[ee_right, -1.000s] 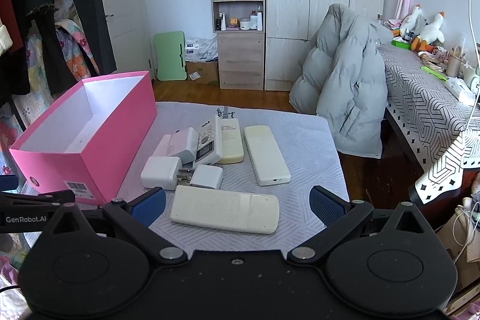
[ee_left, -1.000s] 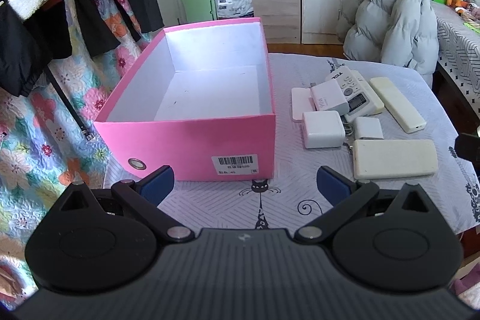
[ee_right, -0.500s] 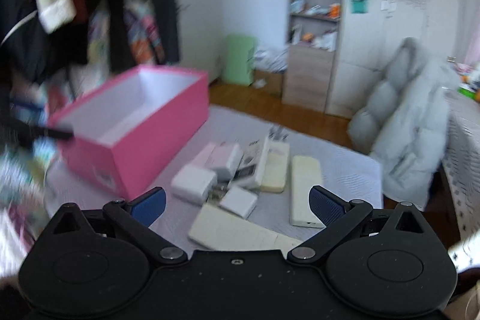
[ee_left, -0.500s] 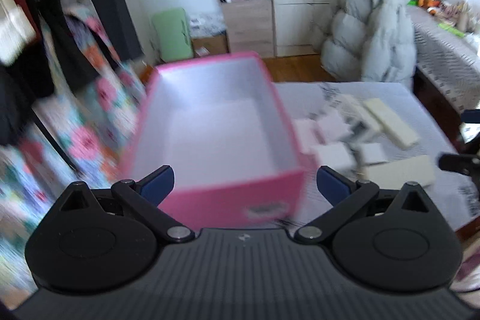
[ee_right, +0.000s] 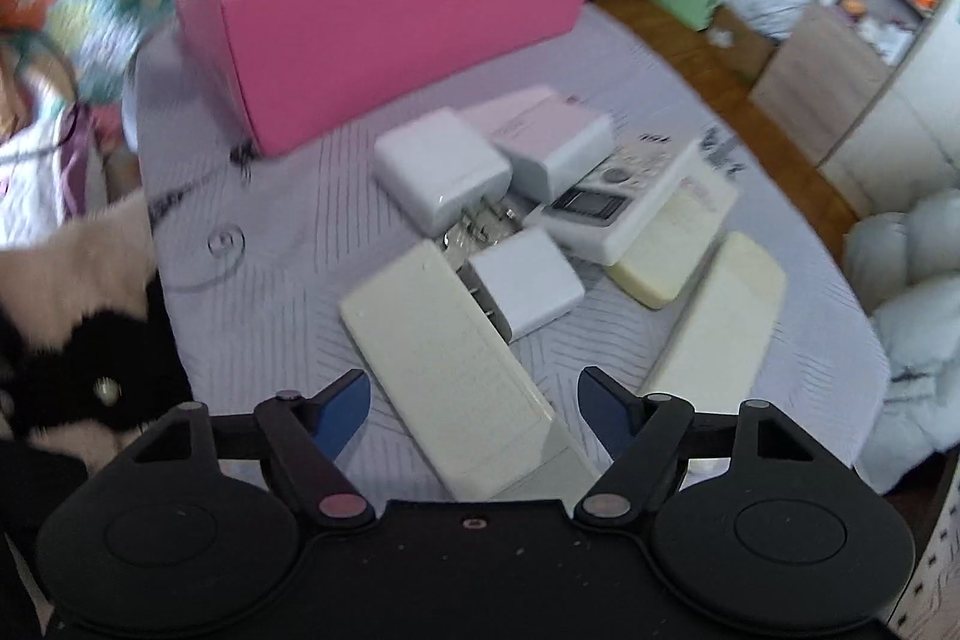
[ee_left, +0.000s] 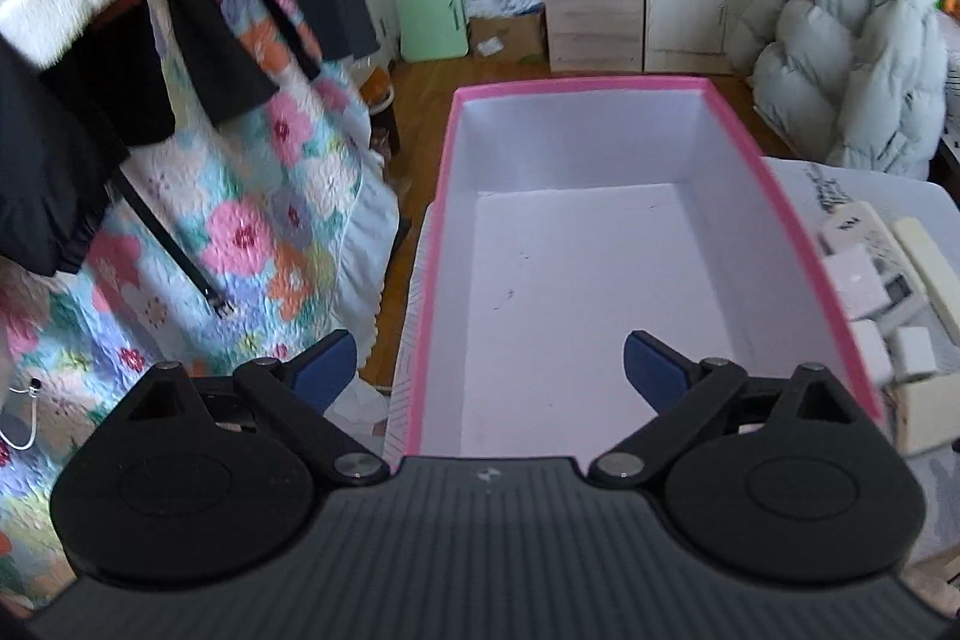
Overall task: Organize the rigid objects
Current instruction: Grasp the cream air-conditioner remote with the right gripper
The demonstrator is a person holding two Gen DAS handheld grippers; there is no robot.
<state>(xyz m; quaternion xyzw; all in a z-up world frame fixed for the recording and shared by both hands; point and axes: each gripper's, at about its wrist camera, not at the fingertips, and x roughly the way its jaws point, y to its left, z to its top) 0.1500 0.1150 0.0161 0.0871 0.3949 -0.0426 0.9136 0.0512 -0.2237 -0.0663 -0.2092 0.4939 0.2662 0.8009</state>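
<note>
both grippers spread wide, box bare, gadgets still on the cloth

the left gripper (ee_left: 489, 361) hangs above the near end of the pink box (ee_left: 786, 208), its blue-tipped fingers (ee_left: 651, 367) far apart with nothing between them; one tip sits over the box's white floor, the other outside the left wall. the box interior shows only a few small dark marks.

the right gripper (ee_right: 474, 409) is likewise parted and holds nothing. between and just ahead of its tips lies a long cream remote (ee_right: 447, 370) flat on the grey patterned tablecloth (ee_right: 282, 280), running diagonally. touching its far edge is a small white charger (ee_right: 528, 277) with its prongs toward the remote. beyond that sit a larger white plug adapter (ee_right: 441, 175), a pale pink-topped block (ee_right: 549, 139) and a white remote with a small screen (ee_right: 618, 202) (this one partly overlaps a yellowed remote (ee_right: 672, 247)). another cream remote (ee_right: 717, 322) lies to the right, apart from the cluster. the pink box (ee_right: 384, 22) stands at the far left of the cloth, near the adapters but not touching them. a grey puffer coat (ee_left: 852, 52) sits behind the table.
</note>
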